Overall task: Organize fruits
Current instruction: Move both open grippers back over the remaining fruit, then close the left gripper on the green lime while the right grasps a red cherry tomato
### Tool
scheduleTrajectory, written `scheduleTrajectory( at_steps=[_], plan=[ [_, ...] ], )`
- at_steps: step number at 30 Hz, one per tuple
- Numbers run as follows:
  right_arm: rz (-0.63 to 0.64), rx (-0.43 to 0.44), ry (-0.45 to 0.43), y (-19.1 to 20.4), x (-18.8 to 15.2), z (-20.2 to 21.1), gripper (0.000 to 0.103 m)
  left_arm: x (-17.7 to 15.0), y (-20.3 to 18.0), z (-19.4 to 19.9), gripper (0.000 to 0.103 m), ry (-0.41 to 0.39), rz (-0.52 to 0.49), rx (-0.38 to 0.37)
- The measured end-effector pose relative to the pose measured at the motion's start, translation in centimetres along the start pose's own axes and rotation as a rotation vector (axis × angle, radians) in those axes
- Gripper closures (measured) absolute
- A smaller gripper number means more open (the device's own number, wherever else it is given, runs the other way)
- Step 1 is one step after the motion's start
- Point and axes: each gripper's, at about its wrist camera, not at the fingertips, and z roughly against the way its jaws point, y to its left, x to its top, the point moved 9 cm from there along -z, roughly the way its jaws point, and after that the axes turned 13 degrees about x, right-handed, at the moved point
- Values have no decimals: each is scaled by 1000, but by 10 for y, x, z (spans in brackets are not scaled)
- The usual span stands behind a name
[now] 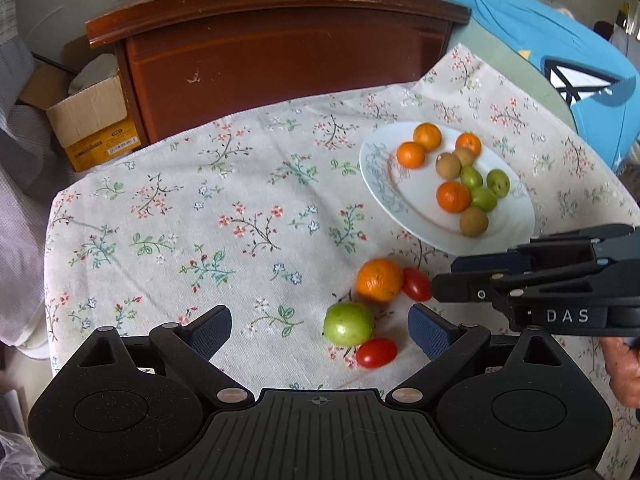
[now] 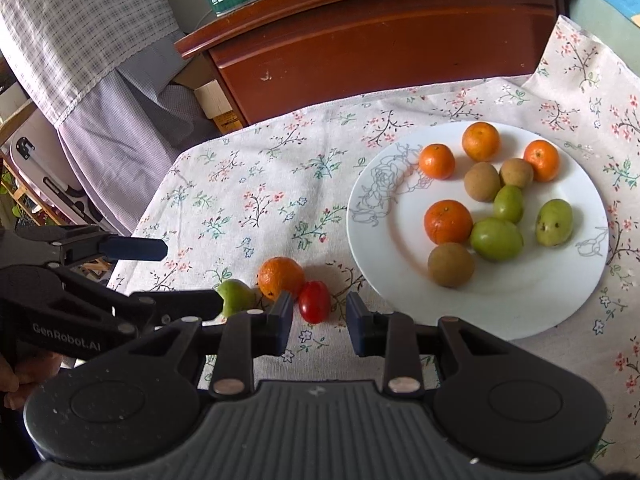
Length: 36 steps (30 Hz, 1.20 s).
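A white plate (image 1: 380, 176) (image 2: 372, 248) on the floral cloth holds several oranges, green fruits and brown fruits. Loose on the cloth lie an orange (image 1: 379, 279) (image 2: 280, 277), a green fruit (image 1: 348, 323) (image 2: 236, 297) and two cherry tomatoes (image 1: 416, 284) (image 1: 376, 353); one tomato (image 2: 315, 302) shows in the right wrist view. My left gripper (image 1: 320, 330) is open, its fingers either side of the green fruit and near tomato. My right gripper (image 2: 319, 318) is open just short of the tomato beside the orange; it also shows in the left wrist view (image 1: 444, 284).
A brown wooden cabinet (image 1: 280, 60) stands behind the table. A cardboard box (image 1: 92, 120) sits at its left. A blue garment (image 1: 560, 40) lies at the back right. A checked cloth (image 2: 80, 40) hangs at the left.
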Motion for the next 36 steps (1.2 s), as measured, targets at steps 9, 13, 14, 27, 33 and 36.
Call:
scheduleTrajectory(
  at_steps=[9,13,14,27,33,36],
  plan=[
    [17,-12,12,-1,-1,-10,72,-2,-5,-4,9,-13,-35,5],
    [23,-15,15,-1,-2,-14,72,-1,-3,-5,12,-21,-30,12],
    [26,-13,17,0,-2,-14,72,-1,-4,-5,12,-23,-29,10],
    [45,-21,21,0,-5,-22,83,-4,-14,-18,36,-8,-28,-36],
    [23,-22,1,-2,-1,-16,83,-4,-18,-24,44,0,-27,-38],
    [24,-13,1,-1,-1,-16,83,-7,-21,-28,52,15,-35,-47]
  ],
)
